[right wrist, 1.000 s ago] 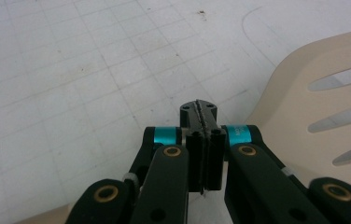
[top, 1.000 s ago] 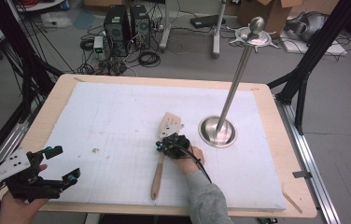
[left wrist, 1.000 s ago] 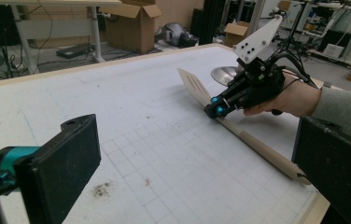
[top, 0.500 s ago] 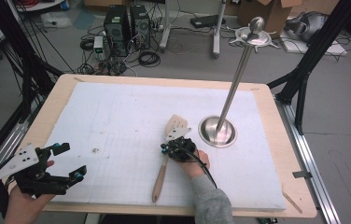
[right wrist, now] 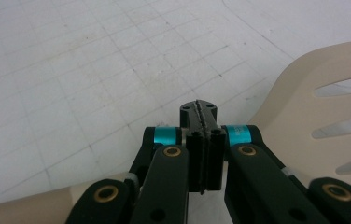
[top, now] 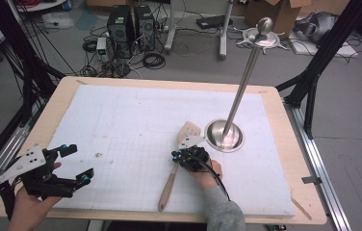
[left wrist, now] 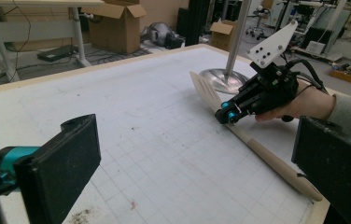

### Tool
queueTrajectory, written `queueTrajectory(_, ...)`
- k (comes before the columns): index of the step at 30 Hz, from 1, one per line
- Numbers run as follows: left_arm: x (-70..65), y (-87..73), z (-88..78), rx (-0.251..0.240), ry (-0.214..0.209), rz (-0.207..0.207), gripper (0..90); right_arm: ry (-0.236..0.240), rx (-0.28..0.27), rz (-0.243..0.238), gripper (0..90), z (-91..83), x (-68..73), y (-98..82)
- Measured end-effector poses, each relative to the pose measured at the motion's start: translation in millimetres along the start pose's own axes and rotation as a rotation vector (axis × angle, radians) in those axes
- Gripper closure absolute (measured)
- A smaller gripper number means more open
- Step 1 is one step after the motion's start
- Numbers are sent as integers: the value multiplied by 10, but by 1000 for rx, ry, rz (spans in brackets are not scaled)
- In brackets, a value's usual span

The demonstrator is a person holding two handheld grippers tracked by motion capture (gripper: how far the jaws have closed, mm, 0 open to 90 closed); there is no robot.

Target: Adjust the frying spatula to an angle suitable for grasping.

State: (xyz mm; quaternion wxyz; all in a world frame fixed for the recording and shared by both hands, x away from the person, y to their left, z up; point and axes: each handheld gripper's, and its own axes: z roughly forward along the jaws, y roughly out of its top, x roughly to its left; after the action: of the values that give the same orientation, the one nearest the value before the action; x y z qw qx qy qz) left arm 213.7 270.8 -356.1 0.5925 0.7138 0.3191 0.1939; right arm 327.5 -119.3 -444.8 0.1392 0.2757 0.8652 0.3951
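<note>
Right gripper (top: 183,156), jaws pressed fully together w/ nothing between, rests tilted low over wooden spatula (top: 175,169) mid-table. Left gripper (top: 75,163) gapes wide, empty, near-left corner. Steel stand (top: 225,134) just beyond spatula blade.

Left gripper (left wrist: 187,163): jaws standing wide apart over the white bench (left wrist: 131,121). Right gripper (left wrist: 232,114): resting closed against a wooden spatula (left wrist: 257,149) lying beside a metal stand base (left wrist: 222,79).
</note>
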Motion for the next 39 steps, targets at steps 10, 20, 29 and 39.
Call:
queueTrajectory(10,4,19,84,4,-17,5,18,-1,-18,28,900,-58,-5,-78)
queueTrajectory(20,18,32,132,6,-22,6,17,49,-89,-4,900,-261,108,-52)
queueTrajectory(29,14,54,157,2,-27,11,17,110,-80,-39,900,-433,351,-262)
queueTrajectory(39,25,42,199,10,-36,6,17,170,-67,-21,900,-487,440,-419)
